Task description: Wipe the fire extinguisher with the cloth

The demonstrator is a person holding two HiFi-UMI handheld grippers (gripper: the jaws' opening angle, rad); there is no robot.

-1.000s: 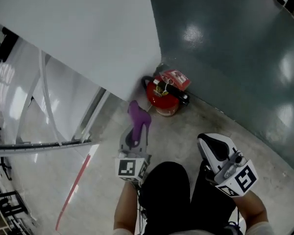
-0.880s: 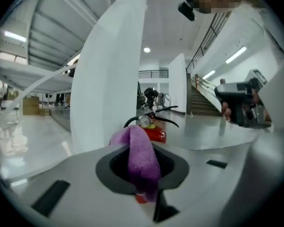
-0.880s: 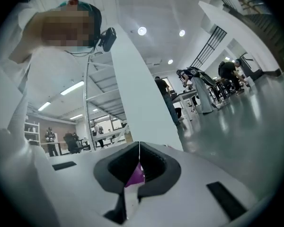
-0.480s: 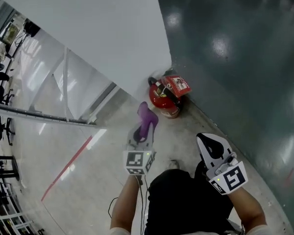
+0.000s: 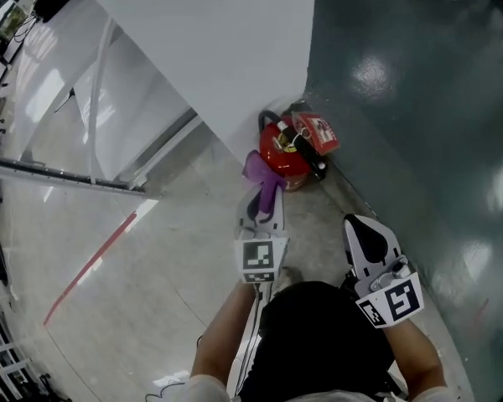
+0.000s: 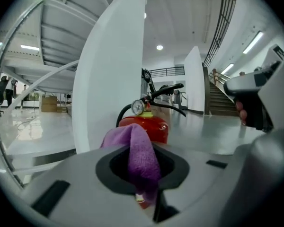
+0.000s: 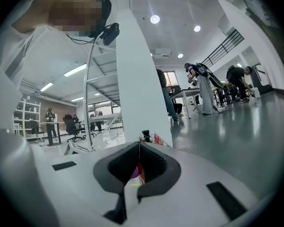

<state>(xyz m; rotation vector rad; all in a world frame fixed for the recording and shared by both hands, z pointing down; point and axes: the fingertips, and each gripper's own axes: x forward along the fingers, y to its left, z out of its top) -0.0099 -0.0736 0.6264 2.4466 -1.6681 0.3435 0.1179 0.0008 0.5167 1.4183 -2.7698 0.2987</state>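
Observation:
A red fire extinguisher (image 5: 287,151) with a black hose, gauge and red tag stands on the floor at the foot of a white pillar (image 5: 226,48). My left gripper (image 5: 262,198) is shut on a purple cloth (image 5: 261,174), whose free end hangs just short of the extinguisher's near side. In the left gripper view the cloth (image 6: 143,157) fills the jaw gap with the extinguisher (image 6: 146,125) right behind it. My right gripper (image 5: 362,229) is shut with nothing in it, lower right of the extinguisher. In the right gripper view only the extinguisher's top (image 7: 145,136) shows above the jaws.
The white pillar stands directly behind the extinguisher. A dark grey floor area (image 5: 419,99) runs to the right and pale glossy floor (image 5: 151,266) with a red line (image 5: 88,266) to the left. A metal rail (image 5: 59,178) crosses at left.
My left gripper has carried the purple cloth forward, close up to the extinguisher. The right gripper has shifted slightly and stays shut. The view has swung toward the pillar.

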